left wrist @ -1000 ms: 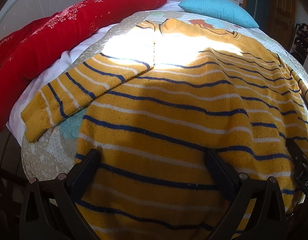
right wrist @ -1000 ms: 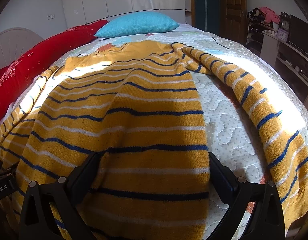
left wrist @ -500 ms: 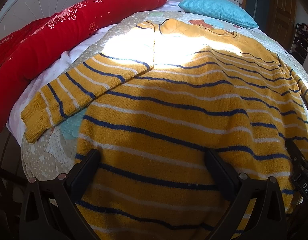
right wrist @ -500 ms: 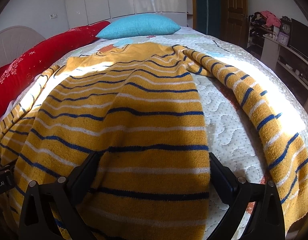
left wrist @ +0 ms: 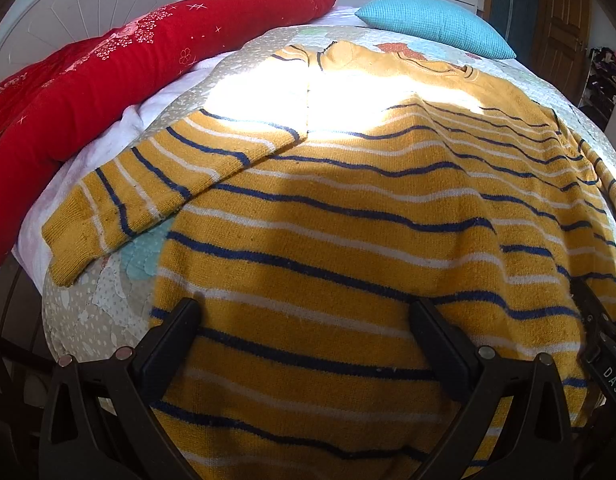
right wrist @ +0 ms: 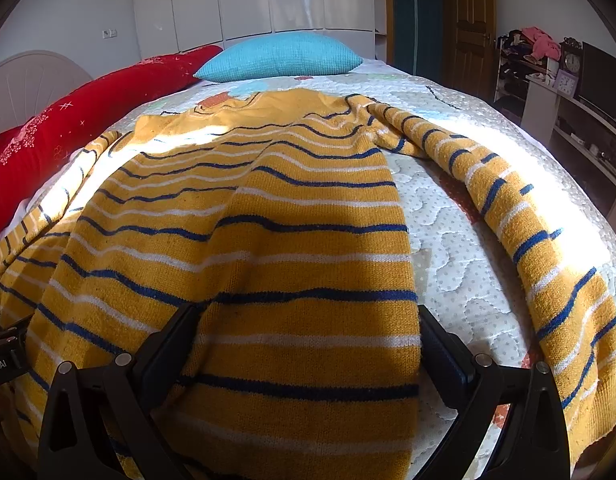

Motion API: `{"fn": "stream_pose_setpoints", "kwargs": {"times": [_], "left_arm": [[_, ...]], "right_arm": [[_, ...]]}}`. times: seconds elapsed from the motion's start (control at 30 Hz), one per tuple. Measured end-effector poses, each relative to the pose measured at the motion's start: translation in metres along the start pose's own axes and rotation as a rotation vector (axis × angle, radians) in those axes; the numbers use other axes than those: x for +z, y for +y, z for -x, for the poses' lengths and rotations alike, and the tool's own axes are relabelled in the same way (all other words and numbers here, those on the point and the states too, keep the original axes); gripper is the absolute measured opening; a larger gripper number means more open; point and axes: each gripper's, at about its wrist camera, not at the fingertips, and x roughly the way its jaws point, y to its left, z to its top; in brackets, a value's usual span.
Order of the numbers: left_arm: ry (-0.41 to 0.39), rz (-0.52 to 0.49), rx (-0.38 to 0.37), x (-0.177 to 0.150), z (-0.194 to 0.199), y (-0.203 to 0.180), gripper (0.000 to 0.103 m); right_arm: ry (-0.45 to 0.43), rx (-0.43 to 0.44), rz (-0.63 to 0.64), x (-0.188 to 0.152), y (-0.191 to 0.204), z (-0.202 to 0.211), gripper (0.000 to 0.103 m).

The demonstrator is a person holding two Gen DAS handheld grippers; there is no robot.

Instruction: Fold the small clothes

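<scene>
We see the yellow striped sweater lying flat on the quilted bed. Our left gripper and right gripper both have fingers spread wide over its hem. Only the left view shows the short sleeve near the red pillow; only the right view shows the long sleeve and the shelves

— Any lettering to read?
— On the right gripper, at the right edge of the left wrist view, "DAS". On the left gripper, at the left edge of the right wrist view, "bot.AI", its start cut off.
— Anything else?
— Pale letters on the red pillow, far left, too blurred to read.
</scene>
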Motion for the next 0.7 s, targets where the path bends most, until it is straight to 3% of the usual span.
{"fn": "stream_pose_setpoints", "kwargs": {"times": [0.7], "left_arm": [[-0.015, -0.001, 0.003, -0.0003, 0.0012, -0.0017, 0.103]], "right_arm": [[-0.011, 0.010, -0.008, 0.0014, -0.0005, -0.0002, 0.103]]}}
